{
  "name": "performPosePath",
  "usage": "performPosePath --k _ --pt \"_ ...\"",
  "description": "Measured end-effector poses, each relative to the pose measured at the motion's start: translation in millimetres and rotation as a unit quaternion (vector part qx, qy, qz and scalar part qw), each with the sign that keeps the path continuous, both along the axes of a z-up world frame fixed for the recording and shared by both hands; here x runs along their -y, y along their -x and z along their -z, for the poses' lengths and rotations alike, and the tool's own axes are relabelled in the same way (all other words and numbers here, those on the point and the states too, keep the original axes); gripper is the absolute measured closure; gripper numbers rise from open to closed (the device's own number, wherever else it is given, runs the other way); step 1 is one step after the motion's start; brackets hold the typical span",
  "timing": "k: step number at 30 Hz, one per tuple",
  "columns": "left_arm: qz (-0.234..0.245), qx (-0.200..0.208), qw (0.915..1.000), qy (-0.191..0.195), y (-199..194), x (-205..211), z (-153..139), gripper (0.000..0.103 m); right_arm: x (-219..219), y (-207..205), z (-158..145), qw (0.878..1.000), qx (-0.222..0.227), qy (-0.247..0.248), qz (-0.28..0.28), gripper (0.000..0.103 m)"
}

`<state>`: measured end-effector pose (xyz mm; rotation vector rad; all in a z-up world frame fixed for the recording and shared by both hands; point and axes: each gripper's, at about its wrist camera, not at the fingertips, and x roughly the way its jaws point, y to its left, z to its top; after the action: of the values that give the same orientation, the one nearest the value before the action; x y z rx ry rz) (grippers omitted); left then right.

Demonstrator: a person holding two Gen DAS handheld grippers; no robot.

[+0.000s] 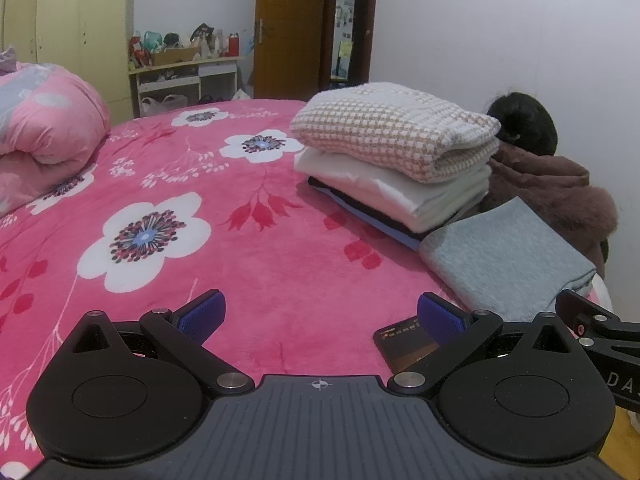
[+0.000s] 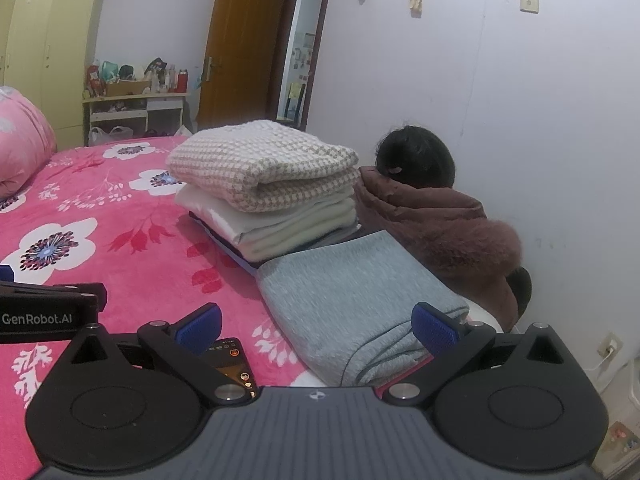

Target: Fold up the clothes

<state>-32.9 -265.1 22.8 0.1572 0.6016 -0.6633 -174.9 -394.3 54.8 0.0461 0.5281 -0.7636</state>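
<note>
Right wrist view: a folded grey garment (image 2: 352, 304) lies on the bed (image 2: 120, 216) beside a stack of folded clothes (image 2: 264, 188). Both the right gripper (image 2: 316, 326) and left gripper (image 1: 320, 314) hover with fingers spread, empty. Folding looks nearly finished; nothing unfolded shows.

Pale walls (image 2: 460, 80); brown door (image 1: 290, 28) ajar at twelve o'clock, cream wardrobe (image 1: 72, 28) at ten, cluttered shelf unit (image 1: 184, 76) between them, pink floral bed (image 1: 180, 208) below
</note>
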Motion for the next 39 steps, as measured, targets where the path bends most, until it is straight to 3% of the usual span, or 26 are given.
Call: performPosePath --k 39 --pt "-0.006 -0.011 0.9999 -0.001 -6.5 -3.1 2.2 0.0 -5.0 -7.7 -1.6 1.0 -0.002 0.002 -0.002 0.0"
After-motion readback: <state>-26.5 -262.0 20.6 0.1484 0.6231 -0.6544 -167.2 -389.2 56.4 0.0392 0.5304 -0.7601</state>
